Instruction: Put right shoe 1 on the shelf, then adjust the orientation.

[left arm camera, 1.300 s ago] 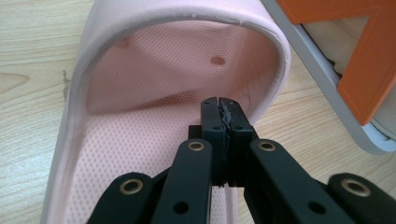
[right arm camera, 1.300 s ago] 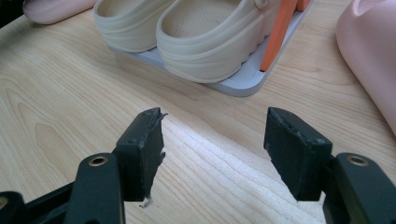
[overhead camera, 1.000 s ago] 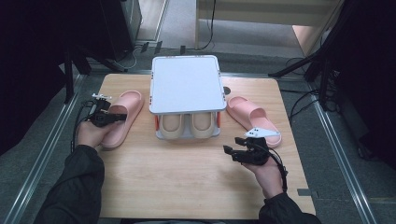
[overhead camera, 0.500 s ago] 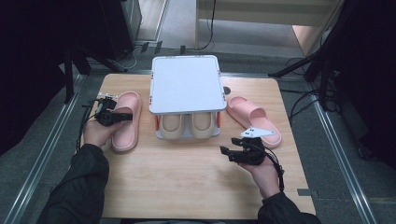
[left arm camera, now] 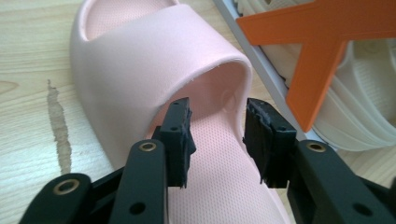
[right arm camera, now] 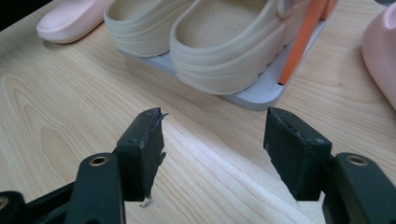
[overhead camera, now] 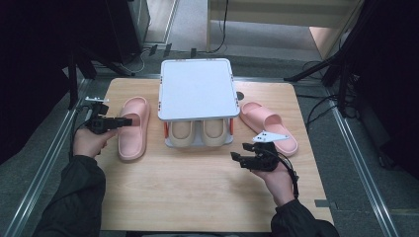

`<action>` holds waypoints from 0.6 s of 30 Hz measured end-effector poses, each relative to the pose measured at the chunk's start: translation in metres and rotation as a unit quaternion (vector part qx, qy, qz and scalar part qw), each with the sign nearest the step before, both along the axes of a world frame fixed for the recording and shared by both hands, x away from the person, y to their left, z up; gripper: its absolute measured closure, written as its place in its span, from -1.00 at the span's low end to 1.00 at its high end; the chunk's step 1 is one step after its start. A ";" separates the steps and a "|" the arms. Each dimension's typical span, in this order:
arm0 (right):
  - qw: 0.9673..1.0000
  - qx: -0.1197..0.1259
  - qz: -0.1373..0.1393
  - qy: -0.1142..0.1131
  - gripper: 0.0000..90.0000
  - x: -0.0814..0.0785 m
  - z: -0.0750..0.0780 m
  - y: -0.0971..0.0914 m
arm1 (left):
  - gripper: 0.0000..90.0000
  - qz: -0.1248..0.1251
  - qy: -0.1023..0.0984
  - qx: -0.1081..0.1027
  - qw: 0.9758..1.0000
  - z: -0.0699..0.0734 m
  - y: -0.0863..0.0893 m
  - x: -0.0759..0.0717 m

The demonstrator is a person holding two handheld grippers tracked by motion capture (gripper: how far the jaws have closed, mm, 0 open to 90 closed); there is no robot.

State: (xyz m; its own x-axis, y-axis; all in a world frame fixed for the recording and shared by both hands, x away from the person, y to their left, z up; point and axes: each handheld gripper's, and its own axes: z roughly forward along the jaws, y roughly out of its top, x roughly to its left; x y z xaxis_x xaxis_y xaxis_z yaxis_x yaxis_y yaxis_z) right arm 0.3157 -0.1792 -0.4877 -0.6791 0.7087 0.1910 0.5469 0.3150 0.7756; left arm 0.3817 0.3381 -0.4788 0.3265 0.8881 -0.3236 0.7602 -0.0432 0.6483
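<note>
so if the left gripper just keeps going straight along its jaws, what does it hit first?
Most likely the strap of the pink slipper: the left gripper has just been opening its jaws, which straddle the strap's edge, pads apart from it. Depth is hard to judge.

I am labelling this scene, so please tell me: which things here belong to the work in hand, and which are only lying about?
In the work:
- left pink slipper, lying on the table
- left hand-held gripper, its jaws just opened off the slipper's strap
- shoe rack

Lying about:
- right pink slipper
- beige clogs on the lower shelf
- right hand-held gripper, open, nothing between its jaws
</note>
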 end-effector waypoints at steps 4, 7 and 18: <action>1.000 -0.002 0.008 -0.001 -0.15 0.003 0.000 0.004 | 0.25 0.011 -0.012 0.006 1.000 0.002 0.006 -0.007; 1.000 -0.002 0.012 -0.002 -0.15 0.006 0.001 0.008 | 0.17 0.021 -0.014 0.010 1.000 -0.001 0.012 -0.011; 1.000 -0.001 0.018 0.002 -0.15 0.010 0.000 0.012 | 0.06 0.041 -0.003 0.007 0.999 -0.017 0.024 -0.008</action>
